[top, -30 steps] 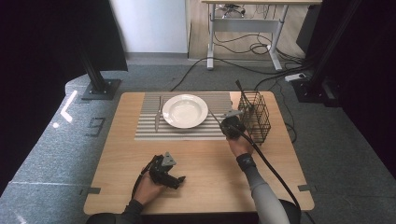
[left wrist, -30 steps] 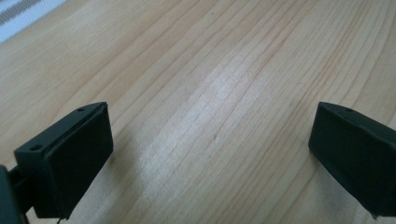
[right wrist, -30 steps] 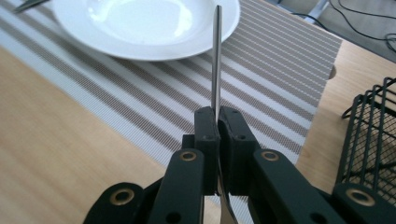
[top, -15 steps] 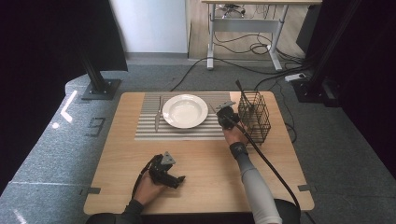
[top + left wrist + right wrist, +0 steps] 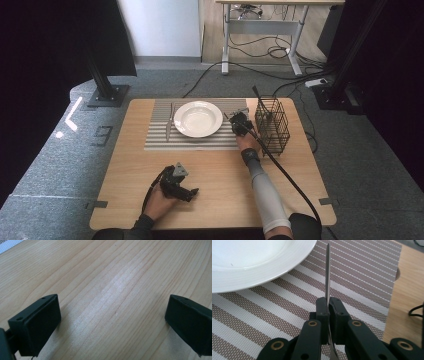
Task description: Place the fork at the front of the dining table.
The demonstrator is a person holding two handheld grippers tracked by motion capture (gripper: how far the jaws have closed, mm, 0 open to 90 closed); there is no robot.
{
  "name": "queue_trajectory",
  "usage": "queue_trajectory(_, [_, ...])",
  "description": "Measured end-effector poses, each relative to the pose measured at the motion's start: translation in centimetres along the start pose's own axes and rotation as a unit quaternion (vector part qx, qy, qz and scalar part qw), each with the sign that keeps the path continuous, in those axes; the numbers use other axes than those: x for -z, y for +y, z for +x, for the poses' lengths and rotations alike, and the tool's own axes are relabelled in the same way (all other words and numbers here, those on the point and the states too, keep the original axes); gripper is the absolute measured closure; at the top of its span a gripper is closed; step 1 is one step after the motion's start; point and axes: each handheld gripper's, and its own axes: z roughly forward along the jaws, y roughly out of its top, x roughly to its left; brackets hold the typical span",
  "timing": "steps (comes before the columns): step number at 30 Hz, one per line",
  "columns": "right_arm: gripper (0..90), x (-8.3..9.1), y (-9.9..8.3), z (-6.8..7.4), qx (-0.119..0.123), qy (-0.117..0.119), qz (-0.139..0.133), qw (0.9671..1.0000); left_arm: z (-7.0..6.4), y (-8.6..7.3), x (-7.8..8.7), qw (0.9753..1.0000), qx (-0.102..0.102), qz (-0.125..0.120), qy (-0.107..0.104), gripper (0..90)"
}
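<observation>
One knife (image 5: pixel 328 272) is standing on edge between the closed jaws of the right gripper (image 5: pixel 328 305), its blade pointing out over the striped placemat (image 5: pixel 274 312) just beside the rim of the single white plate (image 5: pixel 249 270). In the high view that right gripper (image 5: pixel 239 121) is hovering over the mat's right end, between the plate (image 5: pixel 198 118) and one black wire basket (image 5: pixel 272 125) holding a dark utensil. A second piece of cutlery (image 5: pixel 169 122) is lying on the mat left of the plate. The left gripper (image 5: pixel 176 183) is resting near the table's (image 5: pixel 220 170) front edge, well apart, its jaws spread wide over bare wood and gripping nothing.
</observation>
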Motion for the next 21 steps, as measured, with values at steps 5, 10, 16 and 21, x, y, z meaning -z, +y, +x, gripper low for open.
queue_trajectory(5, [85.0,-0.8,-0.2,-0.1,0.003,0.001,0.007,1.0,0.0,0.0,0.0,1.0,0.0,0.0,0.001,0.1])
queue_trajectory(10, [84.6,-1.2,-0.4,0.0,0.008,0.005,0.011,0.9999,0.0,0.0,0.0,1.0,0.0,0.0,0.001,0.1])
queue_trajectory(16, [84.6,-1.5,-0.6,0.1,0.011,0.007,0.014,0.9998,0.0,0.0,0.0,1.0,0.001,0.0,0.001,0.1])
queue_trajectory(21, [80.6,-1.4,-0.5,-0.1,0.01,0.013,0.015,0.9998,0.0,0.0,0.0,1.0,0.001,0.0,0.001,0.2])
